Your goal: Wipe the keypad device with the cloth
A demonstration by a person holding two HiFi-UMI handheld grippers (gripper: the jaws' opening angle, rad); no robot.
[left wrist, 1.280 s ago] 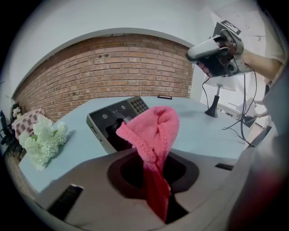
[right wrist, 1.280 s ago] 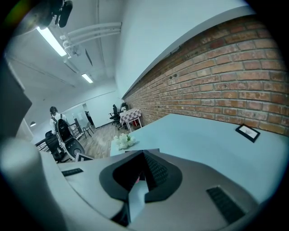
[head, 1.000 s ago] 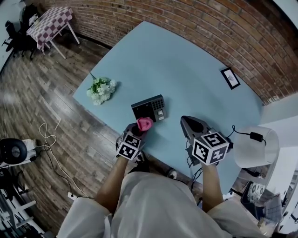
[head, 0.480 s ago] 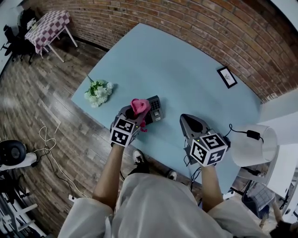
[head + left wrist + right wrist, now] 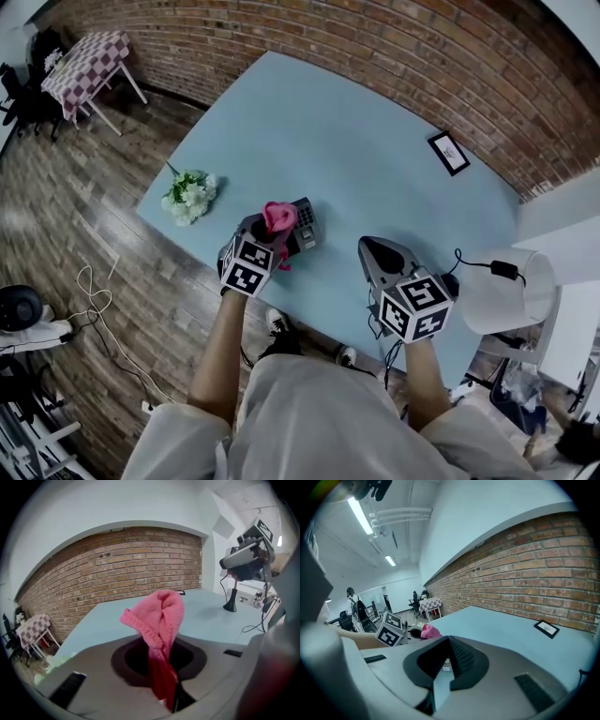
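The dark keypad device (image 5: 306, 225) lies on the light blue table (image 5: 356, 150) near its front edge. My left gripper (image 5: 275, 234) is shut on a pink cloth (image 5: 279, 217), which covers the device's left part in the head view. Whether the cloth touches the device cannot be told. In the left gripper view the cloth (image 5: 159, 616) sticks up out of the closed jaws of my left gripper (image 5: 164, 672), and the device is hidden. My right gripper (image 5: 373, 247) hovers to the right of the device, apart from it, shut and holding nothing. The right gripper view looks past my right gripper (image 5: 449, 641) to the cloth (image 5: 430, 631).
A bunch of white flowers (image 5: 187, 194) lies at the table's left corner. A small picture frame (image 5: 449, 152) lies at the far right by the brick wall. A white lamp (image 5: 506, 291) with a black cable stands at the right edge. The wood floor (image 5: 84, 244) is below the near edge.
My left gripper has carried the pink cloth from in front of the device forward and over its left side. The right gripper has stayed about where it was.
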